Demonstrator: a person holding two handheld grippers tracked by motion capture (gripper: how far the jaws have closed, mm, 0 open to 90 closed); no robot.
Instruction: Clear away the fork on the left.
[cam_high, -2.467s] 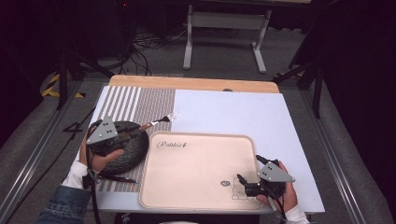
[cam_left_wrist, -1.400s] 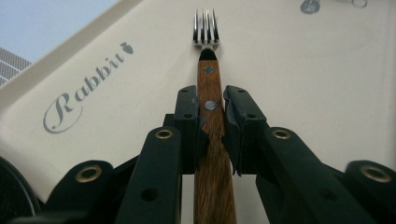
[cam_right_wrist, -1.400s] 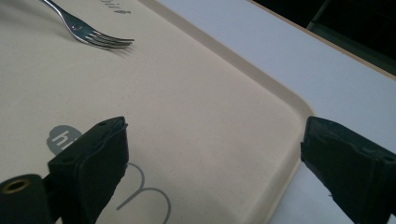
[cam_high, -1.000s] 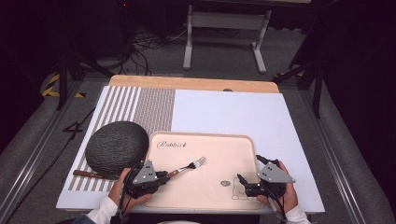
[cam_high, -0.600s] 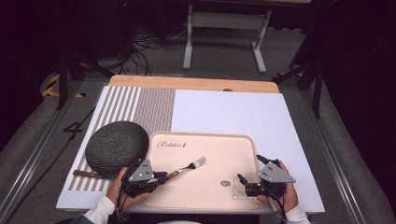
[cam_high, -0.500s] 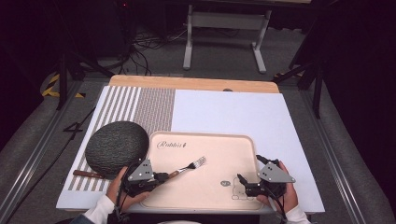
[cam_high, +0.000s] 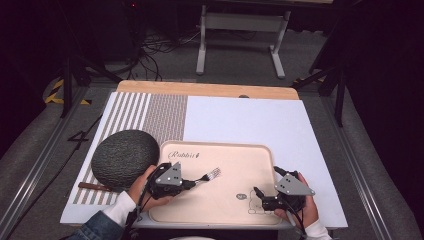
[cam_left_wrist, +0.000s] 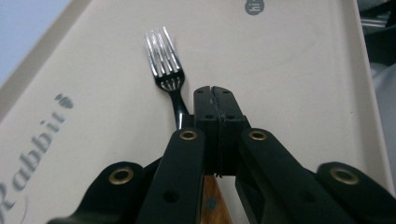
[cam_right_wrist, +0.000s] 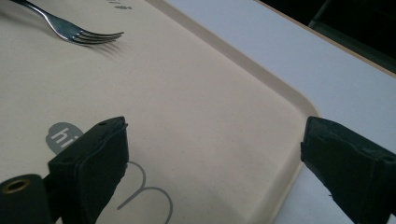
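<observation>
A dark round bowl (cam_high: 125, 158) sits upside down at the left of the table, on the striped mat (cam_high: 150, 117), touching the left edge of the tray (cam_high: 260, 152). A brown-handled utensil (cam_high: 92, 186) pokes out from under the bowl's near side, lying flat on the mat. Just right of the bowl, the left hand (cam_high: 140, 187) holds the left gripper (cam_high: 189, 184) over the near-left part of the tray. Its jaws are clenched on the fork (cam_high: 210, 175), pinching the neck just behind the tines; in the left gripper view the jaws meet with no gap, the fork (cam_left_wrist: 166, 65) sticks out past them with tines pointing away, and a strip of wooden handle (cam_left_wrist: 212, 203) shows beneath the linkage. The fork lies low over the tray surface, tines toward the tray's middle, near the printed word "Rabbit" (cam_high: 184, 155); whether it touches the tray cannot be told. Toward the right, a small printed figure (cam_high: 247, 200) marks the tray's near-right area. The right hand (cam_high: 302, 205) holds the right gripper (cam_high: 259, 196) there, at the tray's near-right corner. Its jaws stand wide apart and hold nothing; in the right gripper view one jaw is over the tray (cam_right_wrist: 187, 121) and the other beyond its rim, over the white mat (cam_right_wrist: 280, 60), with the fork tines (cam_right_wrist: 93, 36) well ahead.
</observation>
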